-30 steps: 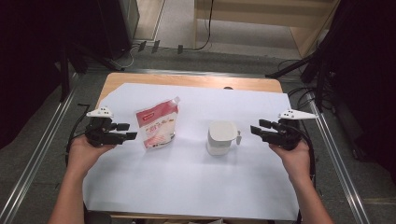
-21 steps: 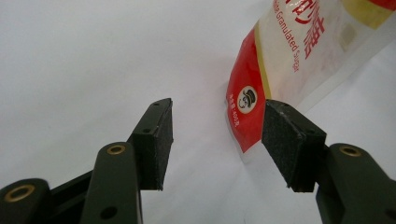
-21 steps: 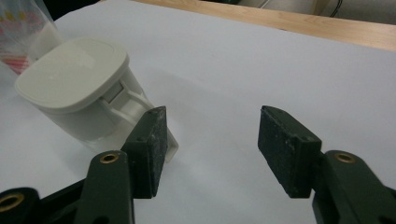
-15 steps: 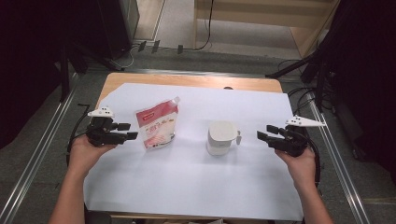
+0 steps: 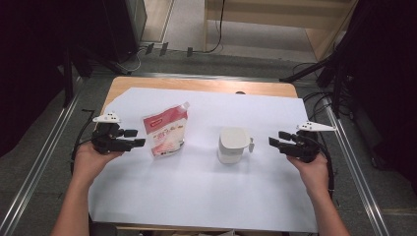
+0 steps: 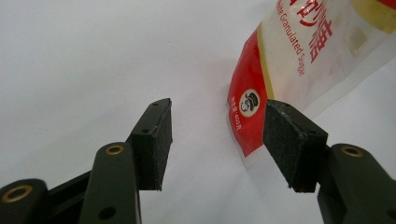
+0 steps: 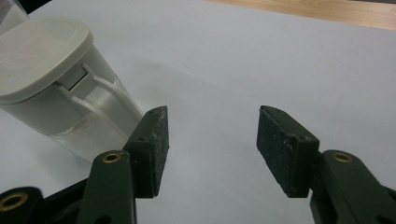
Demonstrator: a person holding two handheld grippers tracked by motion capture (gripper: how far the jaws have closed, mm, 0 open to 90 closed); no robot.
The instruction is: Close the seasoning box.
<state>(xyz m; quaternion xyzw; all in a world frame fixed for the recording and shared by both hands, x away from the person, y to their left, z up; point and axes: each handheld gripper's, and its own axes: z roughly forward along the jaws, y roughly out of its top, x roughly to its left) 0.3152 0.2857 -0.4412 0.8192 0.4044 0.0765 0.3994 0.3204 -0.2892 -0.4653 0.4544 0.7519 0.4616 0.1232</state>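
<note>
Left tool (image 5: 134, 138): held in the left hand (image 5: 88, 160), forearm entering from the bottom edge of the high view; the tool lies roughly level and points toward the centre of the bench. In the left gripper view its jaws stand apart, pads (image 6: 156, 140) clear, nothing gripped between them

Right tool (image 5: 276, 139): held in the right hand (image 5: 310, 167), forearm likewise from the bottom edge; level, pointing inward toward the left tool. Jaws parted, pads (image 7: 156, 144) bare, nothing clamped. Grey three-cornered plates sit on top of both tools
</note>
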